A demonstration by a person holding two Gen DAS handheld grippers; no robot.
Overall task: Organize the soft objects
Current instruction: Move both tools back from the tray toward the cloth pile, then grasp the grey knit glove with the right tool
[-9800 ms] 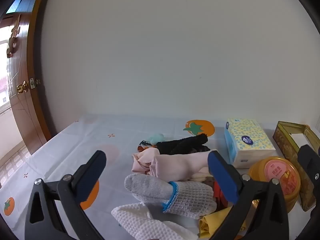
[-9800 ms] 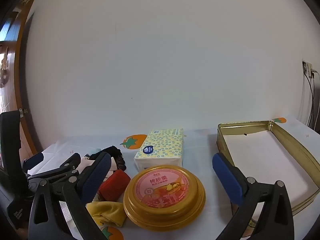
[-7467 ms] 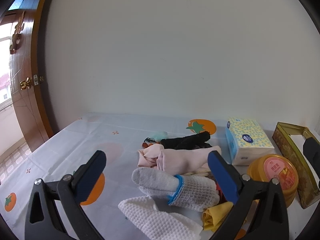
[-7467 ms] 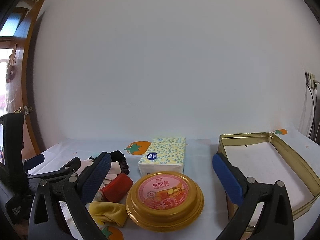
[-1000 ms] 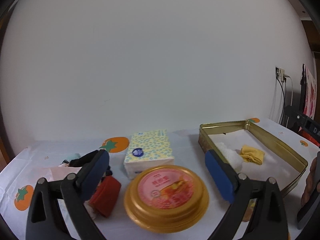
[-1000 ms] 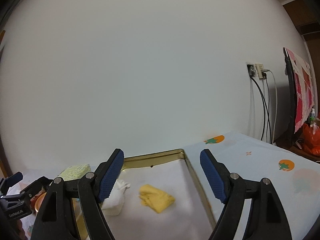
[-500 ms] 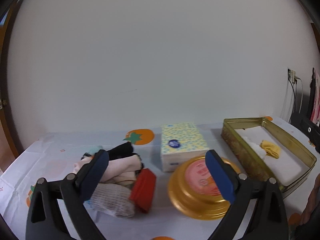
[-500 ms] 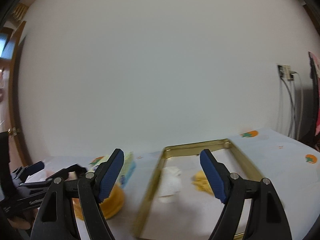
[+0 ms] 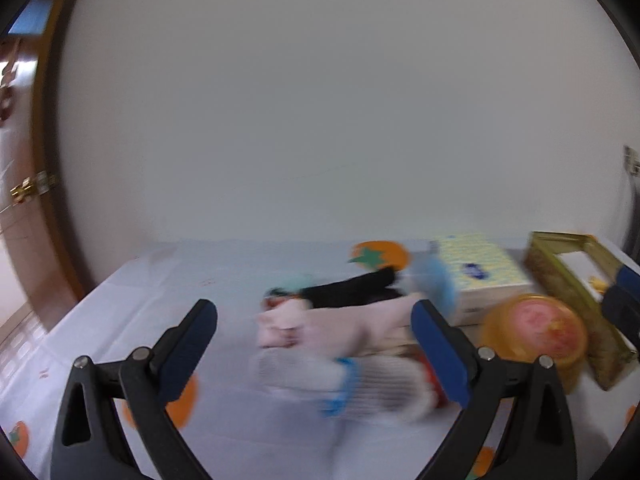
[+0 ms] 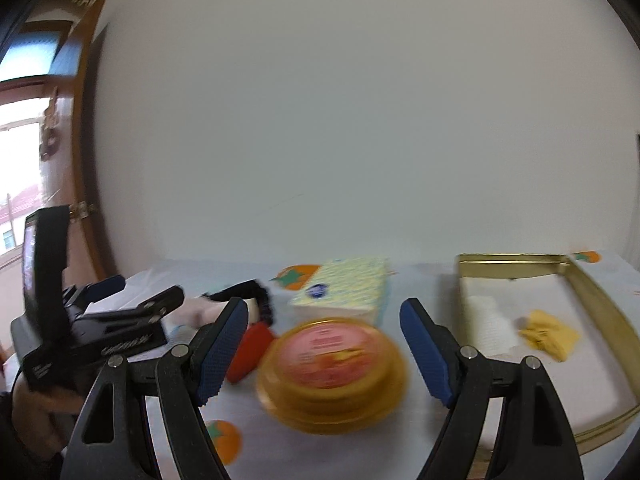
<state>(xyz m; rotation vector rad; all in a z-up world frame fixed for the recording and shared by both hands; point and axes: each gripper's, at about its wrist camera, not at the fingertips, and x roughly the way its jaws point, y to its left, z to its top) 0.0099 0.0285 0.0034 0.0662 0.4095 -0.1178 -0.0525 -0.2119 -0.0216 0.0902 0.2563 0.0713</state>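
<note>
— Soft objects: where do they lie now?

— Most sit heaped on the table [image 9: 152,280] toward its left side: a grey glove with a blue cuff [image 9: 344,376] nearest me, a pink cloth [image 9: 332,320] behind it, a black piece [image 9: 348,292] further back, a red roll [image 10: 250,348] beside the round gold lid [image 10: 332,364]. In the gold tin [image 10: 600,304] at the right edge I see a white cloth [image 10: 488,326] and a yellow cloth [image 10: 548,334] lying apart.

— Which step are you on?

— I judge I'm between loads, facing the heap for another piece. The glove looks the easiest: I'd bring my left gripper [image 9: 316,340] down over it and close.

— And your tools?

— My left gripper's jaws stand wide apart, nothing between the pads. My right gripper [image 10: 324,344] is also spread wide and empty, hanging above the lid without touching it.
</note>
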